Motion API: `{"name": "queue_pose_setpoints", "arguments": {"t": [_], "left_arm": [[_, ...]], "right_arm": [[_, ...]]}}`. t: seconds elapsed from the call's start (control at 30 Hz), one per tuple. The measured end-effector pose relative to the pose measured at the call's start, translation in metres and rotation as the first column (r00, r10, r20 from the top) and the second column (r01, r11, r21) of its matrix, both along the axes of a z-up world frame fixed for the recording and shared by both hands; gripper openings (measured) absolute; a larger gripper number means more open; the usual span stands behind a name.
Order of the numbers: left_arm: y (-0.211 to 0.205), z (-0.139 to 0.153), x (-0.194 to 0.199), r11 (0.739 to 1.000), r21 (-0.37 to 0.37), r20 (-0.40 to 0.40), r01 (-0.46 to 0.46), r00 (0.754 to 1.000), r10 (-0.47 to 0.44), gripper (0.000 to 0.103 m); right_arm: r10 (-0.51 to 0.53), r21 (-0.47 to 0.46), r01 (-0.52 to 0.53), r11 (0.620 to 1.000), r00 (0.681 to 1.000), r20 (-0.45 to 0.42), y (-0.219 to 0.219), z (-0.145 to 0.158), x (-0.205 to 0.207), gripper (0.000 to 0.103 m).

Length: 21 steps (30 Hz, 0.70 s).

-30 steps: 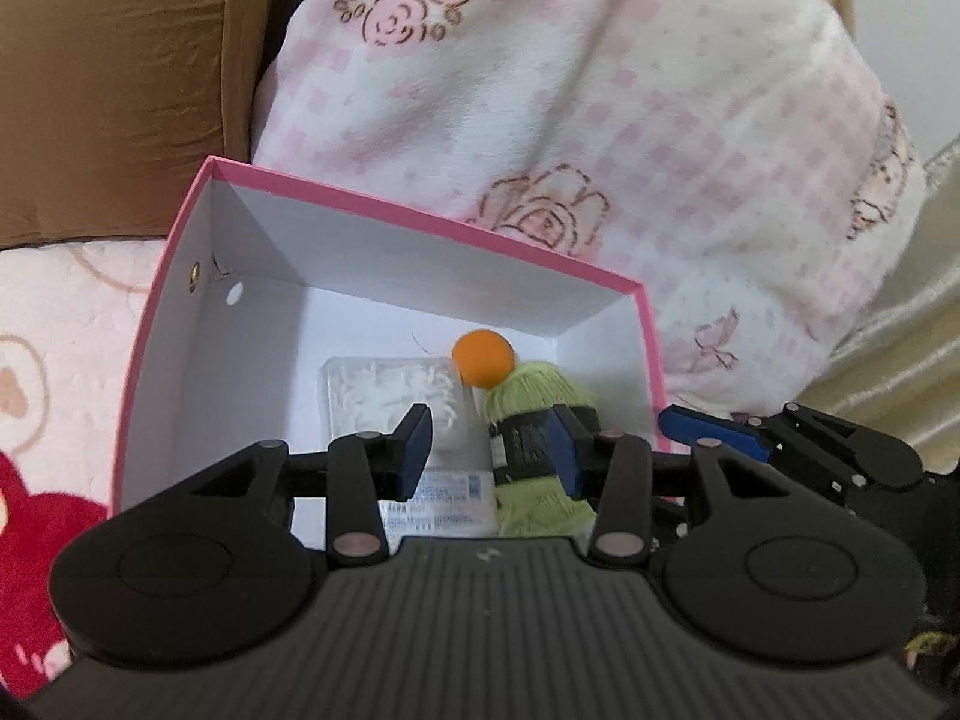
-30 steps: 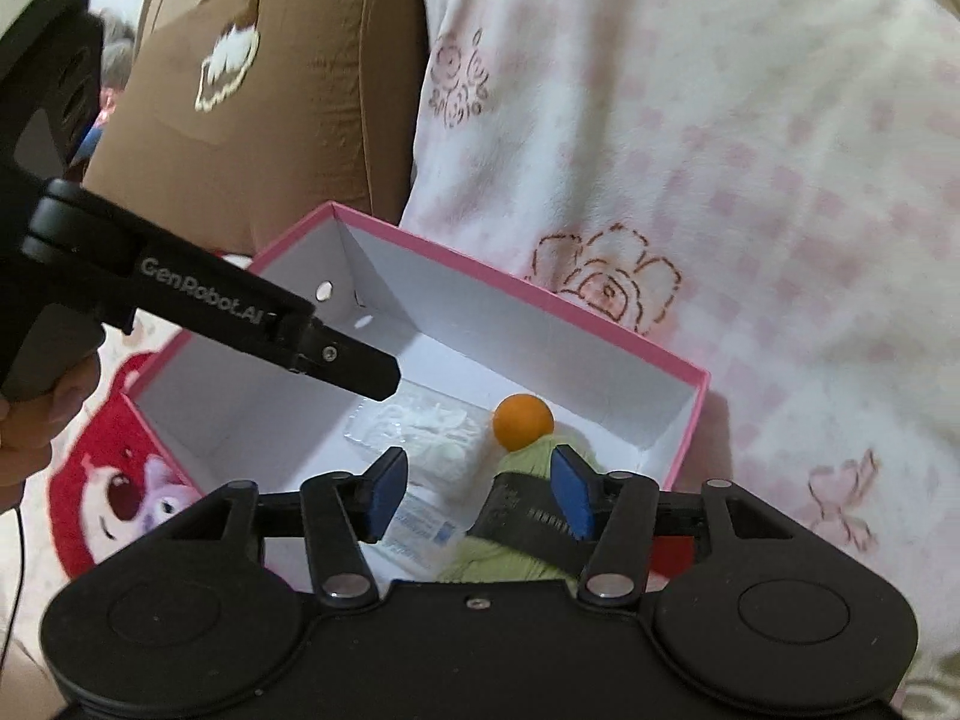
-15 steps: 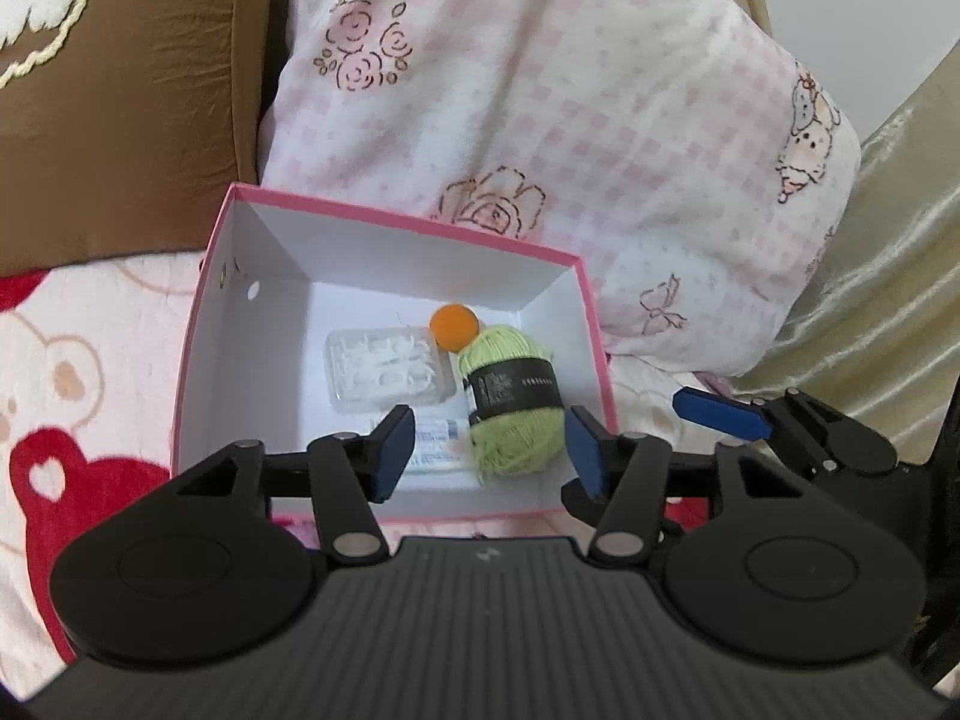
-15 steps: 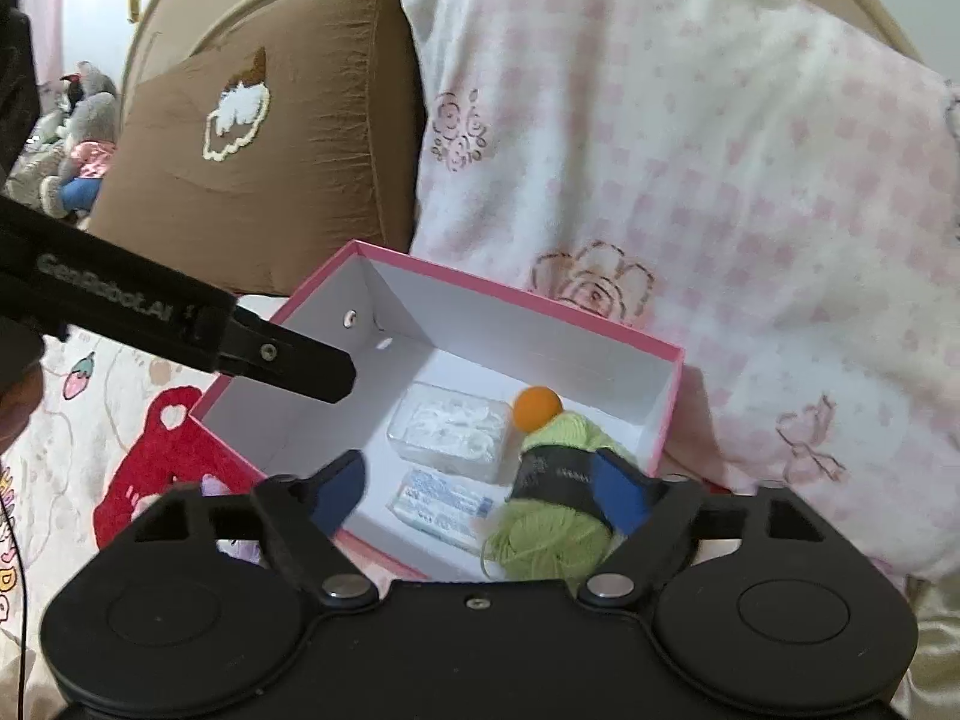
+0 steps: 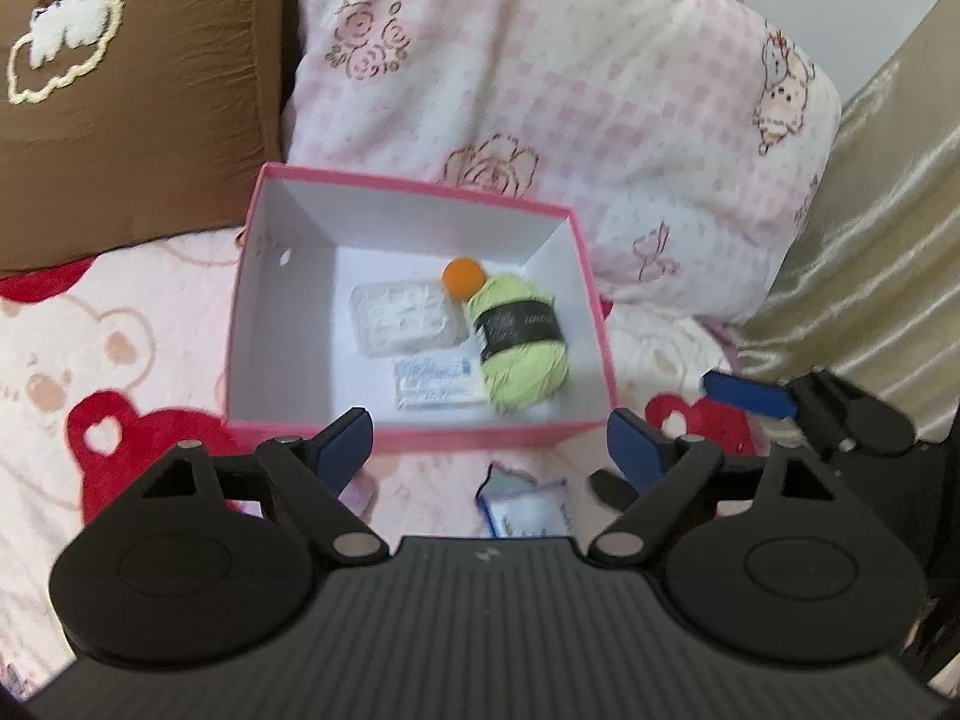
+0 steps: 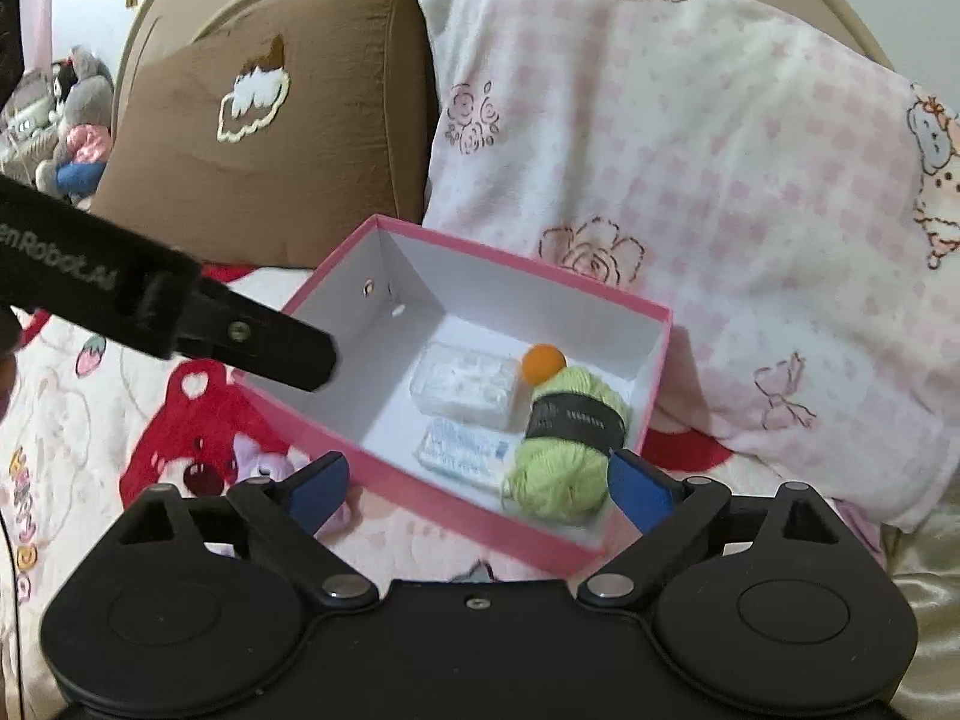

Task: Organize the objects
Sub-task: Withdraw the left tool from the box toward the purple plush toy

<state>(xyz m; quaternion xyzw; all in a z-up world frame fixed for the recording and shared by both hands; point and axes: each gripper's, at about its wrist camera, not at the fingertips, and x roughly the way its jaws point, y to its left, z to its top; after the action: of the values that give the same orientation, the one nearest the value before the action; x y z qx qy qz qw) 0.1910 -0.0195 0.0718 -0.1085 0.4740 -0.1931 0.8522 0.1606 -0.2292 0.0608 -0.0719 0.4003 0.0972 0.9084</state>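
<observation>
Both spread wide and empty: the left gripper (image 5: 489, 441) and right gripper (image 6: 477, 483) hover at the near edge of the pink box (image 5: 420, 437) on the bed. Inside, green yarn (image 5: 521, 343) lies right, an orange ball (image 5: 463, 278) touching its far end, a clear case (image 5: 407, 324) left, a small packet (image 5: 437, 385) nearer.

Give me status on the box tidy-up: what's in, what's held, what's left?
In the pink box: green yarn, orange ball, clear plastic case, small packet. Held: nothing; left tongs and right tongs both open. Left: at least a blue-edged packet on the blanket, outside the box.
</observation>
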Motion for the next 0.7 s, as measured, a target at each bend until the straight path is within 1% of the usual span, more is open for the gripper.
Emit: {"name": "queue_pose_setpoints", "arguments": {"t": [0.17,0.3,0.37,0.5,0.7], "left_arm": [[0.014,0.004,-0.023,0.999,0.041,0.006,0.013,1.000,-0.013,0.090],[0.028,0.007,-0.039,0.999,0.048,-0.001,0.014,1.000,-0.014,0.091],[0.037,0.010,-0.047,0.999,0.046,0.007,0.012,1.000,-0.012,0.091],[0.054,0.014,-0.058,0.999,0.035,0.026,-0.004,1.000,0.003,0.091],[0.069,0.010,-0.071,1.000,0.028,0.028,-0.008,1.000,0.007,0.091]], "right_arm": [[-0.001,0.017,0.001,1.000,1.000,0.015,-0.001,0.008,-0.023,0.095],[0.015,0.028,-0.016,0.999,1.000,0.026,0.004,0.016,-0.038,0.095],[0.037,0.053,-0.038,0.998,0.999,0.024,0.008,0.020,-0.045,0.095],[0.097,0.141,-0.097,0.985,0.995,0.008,0.017,0.024,-0.057,0.095],[0.135,0.175,-0.131,0.976,0.991,-0.009,0.032,0.022,-0.065,0.095]]}}
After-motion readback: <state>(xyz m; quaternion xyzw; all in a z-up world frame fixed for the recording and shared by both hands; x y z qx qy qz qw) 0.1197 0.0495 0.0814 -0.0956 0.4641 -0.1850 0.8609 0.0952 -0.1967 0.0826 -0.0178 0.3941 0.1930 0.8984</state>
